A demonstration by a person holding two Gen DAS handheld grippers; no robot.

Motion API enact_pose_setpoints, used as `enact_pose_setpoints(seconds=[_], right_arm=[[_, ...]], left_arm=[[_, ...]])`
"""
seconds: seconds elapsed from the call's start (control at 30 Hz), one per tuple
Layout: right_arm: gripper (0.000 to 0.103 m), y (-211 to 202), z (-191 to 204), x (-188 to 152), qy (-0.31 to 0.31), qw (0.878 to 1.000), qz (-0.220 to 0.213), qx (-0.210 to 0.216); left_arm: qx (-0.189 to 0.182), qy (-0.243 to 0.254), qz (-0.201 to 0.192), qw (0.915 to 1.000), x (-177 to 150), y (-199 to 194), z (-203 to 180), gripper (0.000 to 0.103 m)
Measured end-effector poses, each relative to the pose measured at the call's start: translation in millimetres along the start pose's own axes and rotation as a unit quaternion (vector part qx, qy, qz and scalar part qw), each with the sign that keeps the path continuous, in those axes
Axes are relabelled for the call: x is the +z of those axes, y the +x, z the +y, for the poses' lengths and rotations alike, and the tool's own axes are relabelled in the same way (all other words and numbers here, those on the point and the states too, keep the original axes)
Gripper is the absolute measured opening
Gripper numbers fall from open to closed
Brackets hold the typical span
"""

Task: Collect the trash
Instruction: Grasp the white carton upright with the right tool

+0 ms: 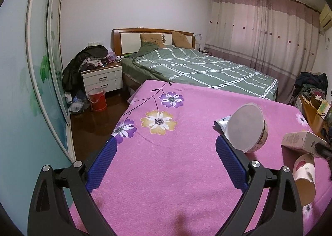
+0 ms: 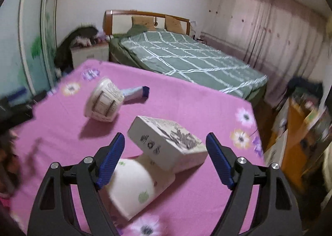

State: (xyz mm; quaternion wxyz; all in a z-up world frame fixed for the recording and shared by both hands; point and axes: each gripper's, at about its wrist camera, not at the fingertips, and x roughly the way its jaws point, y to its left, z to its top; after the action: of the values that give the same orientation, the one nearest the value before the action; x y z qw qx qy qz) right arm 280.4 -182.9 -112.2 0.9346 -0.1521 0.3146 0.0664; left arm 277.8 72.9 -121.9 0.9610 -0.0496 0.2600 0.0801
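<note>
Pink flowered cloth (image 2: pixel 186 98) carries uncollected trash: the left gripper (image 1: pixel 166 150) gapes empty, round lidded plastic tub (image 1: pixel 247 128) beside its right finger, the right gripper (image 2: pixel 166 153) spreads around the white printed carton (image 2: pixel 168 142), likely closing next; only the left view shows a red bucket (image 1: pixel 97 100).

A white box (image 2: pixel 168 142) leans tilted on a paper cup (image 2: pixel 132 186) lying on its side. Farther in, a lidded tub (image 2: pixel 103 101) lies tipped over, touching a blue-ended packet (image 2: pixel 137 91).
</note>
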Motion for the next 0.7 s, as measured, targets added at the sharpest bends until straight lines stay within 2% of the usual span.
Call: enact_pose_setpoints(seconds=[0.1, 0.2, 0.3, 0.33, 0.37, 0.4, 0.57, 0.7], right_arm=[[0.08, 17, 6, -2, -0.034, 0.999, 0.014, -0.024], [0.08, 32, 3, -4, -0.042, 0.998, 0.029, -0.035], [0.078, 37, -4, -7, -0.032, 0.999, 0.031, -0.024], [0.073, 38, -7, -7, -0.028, 0.999, 0.031, -0.022], [0.057, 39, -9, -7, -0.024, 0.999, 0.033, -0.02], [0.048, 39, -13, -6, -0.019, 0.999, 0.034, -0.019], [0.037, 36, -39, -3, 0.029, 0.999, 0.022, 0.004], [0.03, 26, -74, -5, 0.104, 0.993, 0.01, 0.046]], left_arm=[[-0.002, -0.004, 0.003, 1.0, 0, 0, 1, 0.094], [-0.002, -0.004, 0.004, 1.0, 0, 1, 1, 0.094], [-0.001, -0.004, 0.005, 1.0, -1, 1, 0, 0.095], [-0.001, -0.004, 0.006, 1.0, -1, 1, 0, 0.095], [-0.001, -0.003, 0.007, 1.0, -1, 2, 0, 0.095], [-0.001, -0.003, 0.007, 1.0, -1, 2, -1, 0.095], [-0.001, -0.003, 0.007, 1.0, -1, 1, -1, 0.095], [-0.001, -0.003, 0.007, 1.0, -1, 1, -1, 0.095]])
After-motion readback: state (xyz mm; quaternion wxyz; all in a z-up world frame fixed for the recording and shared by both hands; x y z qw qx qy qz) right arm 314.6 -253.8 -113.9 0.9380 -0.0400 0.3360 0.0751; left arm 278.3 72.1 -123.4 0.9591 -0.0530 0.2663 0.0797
